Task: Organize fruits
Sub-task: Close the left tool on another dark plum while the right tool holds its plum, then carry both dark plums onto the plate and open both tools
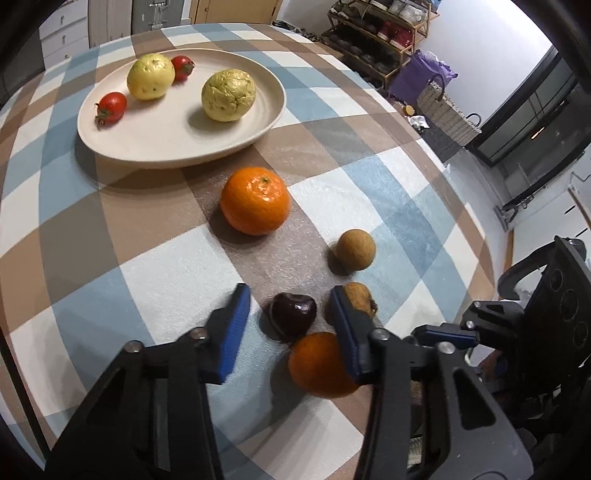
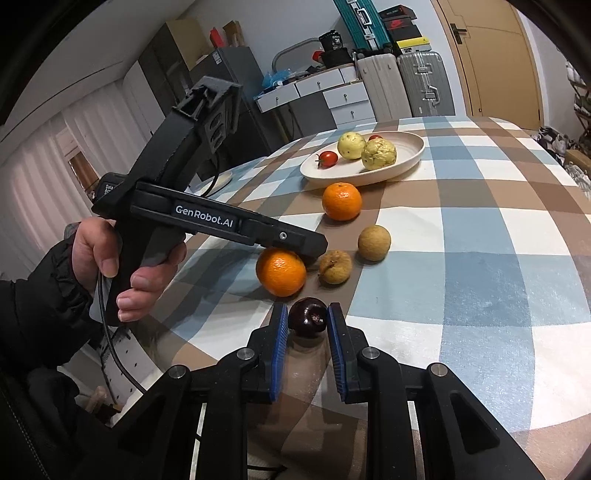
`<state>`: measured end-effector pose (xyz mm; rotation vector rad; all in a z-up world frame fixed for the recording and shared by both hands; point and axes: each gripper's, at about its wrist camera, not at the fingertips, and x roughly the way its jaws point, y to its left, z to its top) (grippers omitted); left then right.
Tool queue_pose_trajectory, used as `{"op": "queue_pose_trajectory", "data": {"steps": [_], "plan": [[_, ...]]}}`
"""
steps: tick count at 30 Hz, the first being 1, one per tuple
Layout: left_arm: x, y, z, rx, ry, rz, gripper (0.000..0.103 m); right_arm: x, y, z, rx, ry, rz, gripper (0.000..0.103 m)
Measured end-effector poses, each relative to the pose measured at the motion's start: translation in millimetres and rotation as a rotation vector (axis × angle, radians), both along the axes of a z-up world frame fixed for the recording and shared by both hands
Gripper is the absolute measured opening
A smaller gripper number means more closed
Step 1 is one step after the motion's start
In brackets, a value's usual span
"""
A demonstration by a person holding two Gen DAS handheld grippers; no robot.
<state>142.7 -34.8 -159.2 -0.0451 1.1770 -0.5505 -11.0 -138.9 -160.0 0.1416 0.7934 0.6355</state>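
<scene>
A cream plate [image 1: 177, 147] [image 2: 406, 158] holds two yellow guavas [image 1: 228, 95] and two small tomatoes [image 1: 110, 107]. On the checked cloth lie two oranges [image 1: 255, 201] [image 1: 317, 363], a round tan fruit [image 1: 355, 249], a wrinkled brown fruit [image 1: 360, 297] and a dark cherry [image 1: 292, 312]. My left gripper [image 1: 290, 325] is open and hovers over the cherry and the near orange. My right gripper [image 2: 306, 321] has its blue pads [image 2: 281, 328] closed against the dark cherry [image 2: 308, 317], low over the cloth.
The left gripper body [image 2: 221, 221] and the hand holding it fill the left of the right wrist view. The table edge curves at right, with a shoe rack [image 1: 380, 33] and a basket [image 1: 443, 107] beyond. Suitcases [image 2: 406, 85] and drawers stand behind the table.
</scene>
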Motion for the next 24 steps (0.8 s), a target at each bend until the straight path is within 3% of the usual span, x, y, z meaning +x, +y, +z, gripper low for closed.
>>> {"op": "queue_pose_trajectory", "data": {"steps": [4,17,24], "plan": [[3.8,1.1,-1.2,-0.037,0.027,-0.005,0.023,0.0,-2.1,-0.1,0.002,0.001,-0.013,0.022],[0.3,1.9,0.5,-0.055,-0.006,0.008,0.022,-2.1,-4.4,4.8,0.026,-0.013,-0.01,0.022],[-2.5,10.7,17.4,-0.077,-0.044,0.022,0.022,3.0,-5.2,8.3,0.033,-0.01,-0.016,0.022]]}}
